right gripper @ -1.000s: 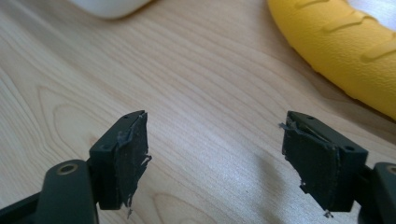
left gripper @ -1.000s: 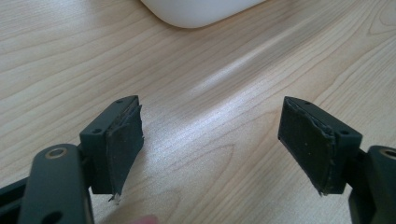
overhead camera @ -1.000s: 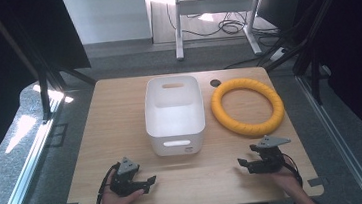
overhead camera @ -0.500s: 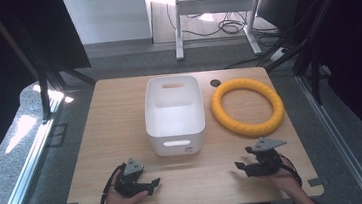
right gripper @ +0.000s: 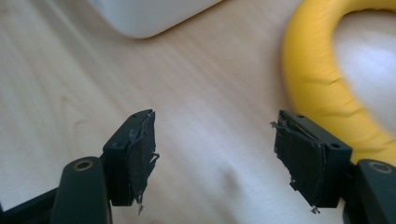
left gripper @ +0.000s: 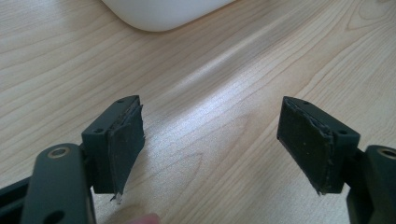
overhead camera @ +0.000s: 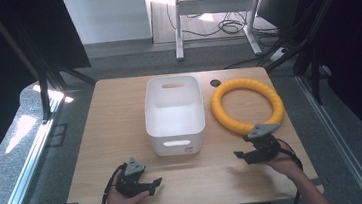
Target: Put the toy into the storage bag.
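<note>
A: How should the right gripper (overhead camera: 248, 153) be going for the yellow ring (overhead camera: 247, 104)?

B: Jaws are standing wide apart and empty; it should be straddling the ring's near arc squarely before closing. The ring is lying flat just ahead and right of the fingers (right gripper: 299, 158), beside the white bin (overhead camera: 174, 113).

A: And the left gripper (overhead camera: 149, 185)?

B: Also gaping empty, hovering near the bin's front.

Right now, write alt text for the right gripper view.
The right gripper hangs open over a pale wooden table, with nothing between its two black jaws. A thick yellow ring lies just beyond the jaw on the right, and a white bin's corner shows at top.
</note>
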Demonstrator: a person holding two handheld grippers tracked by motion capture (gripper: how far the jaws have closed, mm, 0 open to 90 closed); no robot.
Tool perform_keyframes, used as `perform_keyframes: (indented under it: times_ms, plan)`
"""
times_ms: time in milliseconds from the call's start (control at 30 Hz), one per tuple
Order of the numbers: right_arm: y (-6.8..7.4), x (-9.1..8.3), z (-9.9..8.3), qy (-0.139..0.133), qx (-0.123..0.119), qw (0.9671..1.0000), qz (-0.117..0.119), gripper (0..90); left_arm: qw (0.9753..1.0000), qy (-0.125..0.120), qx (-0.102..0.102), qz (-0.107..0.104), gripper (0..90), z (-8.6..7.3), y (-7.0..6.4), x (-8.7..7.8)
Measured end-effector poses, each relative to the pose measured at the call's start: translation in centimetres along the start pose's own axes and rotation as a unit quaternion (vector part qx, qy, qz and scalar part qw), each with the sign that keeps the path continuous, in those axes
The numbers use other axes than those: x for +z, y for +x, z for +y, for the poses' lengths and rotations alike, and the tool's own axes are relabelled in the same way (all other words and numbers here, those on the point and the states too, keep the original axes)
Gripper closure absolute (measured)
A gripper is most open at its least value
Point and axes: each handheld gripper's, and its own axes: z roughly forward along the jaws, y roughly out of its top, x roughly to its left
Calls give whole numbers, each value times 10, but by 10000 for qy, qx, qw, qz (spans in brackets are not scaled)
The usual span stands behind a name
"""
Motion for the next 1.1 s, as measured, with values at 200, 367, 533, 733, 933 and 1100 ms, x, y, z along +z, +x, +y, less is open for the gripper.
perform_keyframes:
  times_ms: [200,367,533,733,933,1100]
  plan:
    - [-35,9,29,622,-167,9979,-18,287,10000,30,-10,3,231,0,1,1]
    - [-58,25,41,1122,-226,9934,-70,276,10000,52,21,-2,231,0,0,3]
    - [-75,40,45,1456,-176,9892,-15,279,10000,79,42,-15,232,0,0,3]
    - [-81,52,45,1726,-210,9848,-44,290,9999,94,27,-26,232,0,-1,4]
    - [-85,61,43,1886,-267,9817,-49,295,9999,101,42,-23,231,-1,-1,5]
    - [-87,67,40,2009,-297,9792,2,298,9999,90,48,-27,231,-1,-1,5]
